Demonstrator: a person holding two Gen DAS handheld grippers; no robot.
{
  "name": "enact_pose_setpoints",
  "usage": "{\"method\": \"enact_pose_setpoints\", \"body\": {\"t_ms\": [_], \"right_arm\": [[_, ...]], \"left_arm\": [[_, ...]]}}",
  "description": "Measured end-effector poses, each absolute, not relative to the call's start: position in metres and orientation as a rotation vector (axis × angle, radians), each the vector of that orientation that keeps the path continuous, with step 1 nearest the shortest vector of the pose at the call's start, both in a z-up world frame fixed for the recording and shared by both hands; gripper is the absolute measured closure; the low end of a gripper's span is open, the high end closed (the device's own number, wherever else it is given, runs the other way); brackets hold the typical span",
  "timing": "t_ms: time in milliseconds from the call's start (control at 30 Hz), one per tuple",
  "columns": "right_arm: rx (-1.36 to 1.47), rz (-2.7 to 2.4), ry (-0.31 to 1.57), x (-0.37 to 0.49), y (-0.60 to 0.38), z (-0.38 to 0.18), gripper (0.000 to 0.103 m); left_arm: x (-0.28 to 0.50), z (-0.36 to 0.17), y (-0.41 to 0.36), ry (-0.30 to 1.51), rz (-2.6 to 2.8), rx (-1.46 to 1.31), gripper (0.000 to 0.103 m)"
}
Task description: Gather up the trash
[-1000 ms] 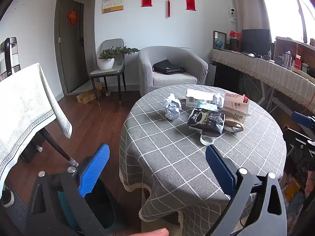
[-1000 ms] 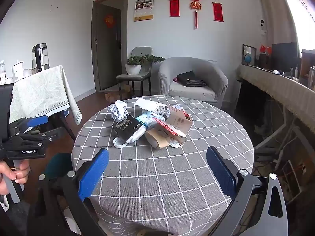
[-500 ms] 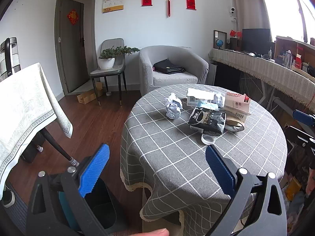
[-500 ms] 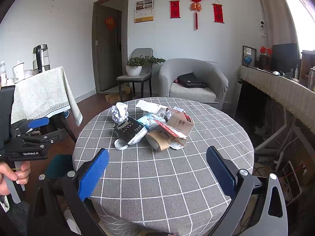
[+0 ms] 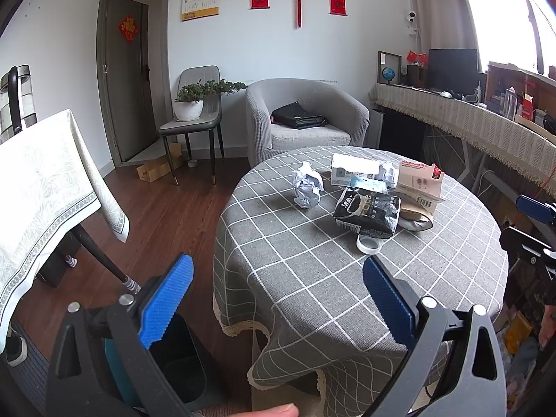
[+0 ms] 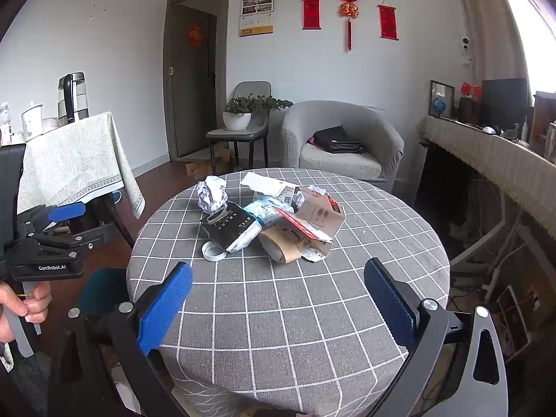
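Centrally heaped on the round worktop [image 6: 312, 312]: a crumpled paper ball [image 6: 212, 193] far left, a black packet [image 6: 231, 227] with a white lid [image 6: 212, 253] just near it, torn cardboard boxes [image 6: 312, 220] to the right. Near the worktop's near edge, right gripper [image 6: 278, 299] with fingers spread wide, pinching nothing; left gripper [image 5: 276, 292] likewise spread and empty. Below the left gripper, on the floor, a dark bin [image 5: 180, 365].

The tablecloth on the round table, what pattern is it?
Grey tablecloth with white grid checks; clearest in right wrist view.
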State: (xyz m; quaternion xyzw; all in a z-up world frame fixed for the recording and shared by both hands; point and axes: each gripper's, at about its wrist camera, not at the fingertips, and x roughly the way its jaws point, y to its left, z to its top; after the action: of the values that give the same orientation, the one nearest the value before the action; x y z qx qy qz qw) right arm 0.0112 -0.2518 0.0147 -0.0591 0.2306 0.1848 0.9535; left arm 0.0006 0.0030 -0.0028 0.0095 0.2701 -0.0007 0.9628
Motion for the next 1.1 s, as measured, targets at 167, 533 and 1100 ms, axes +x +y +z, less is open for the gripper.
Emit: {"method": "enact_pose_setpoints", "body": {"t_ms": [167, 533, 1100], "right_arm": [[-0.13, 0.379, 0.476, 0.0111, -0.248, 0.0131, 0.003], [-0.128, 0.379, 0.479, 0.0126, -0.2461, 0.0115, 0.003], [-0.119, 0.382, 0.477, 0.0133, -0.247, 0.0108, 0.003]], "left_arm": [[0.0014, -0.0021, 0.0021, 0.544, -0.001, 0.023, 0.003], [0.0014, -0.0005, 0.0042, 0.546, -0.003, 0.022, 0.003], [0.0002, -0.0015, 0.0021, 0.545, -0.003, 0.024, 0.003]]}}
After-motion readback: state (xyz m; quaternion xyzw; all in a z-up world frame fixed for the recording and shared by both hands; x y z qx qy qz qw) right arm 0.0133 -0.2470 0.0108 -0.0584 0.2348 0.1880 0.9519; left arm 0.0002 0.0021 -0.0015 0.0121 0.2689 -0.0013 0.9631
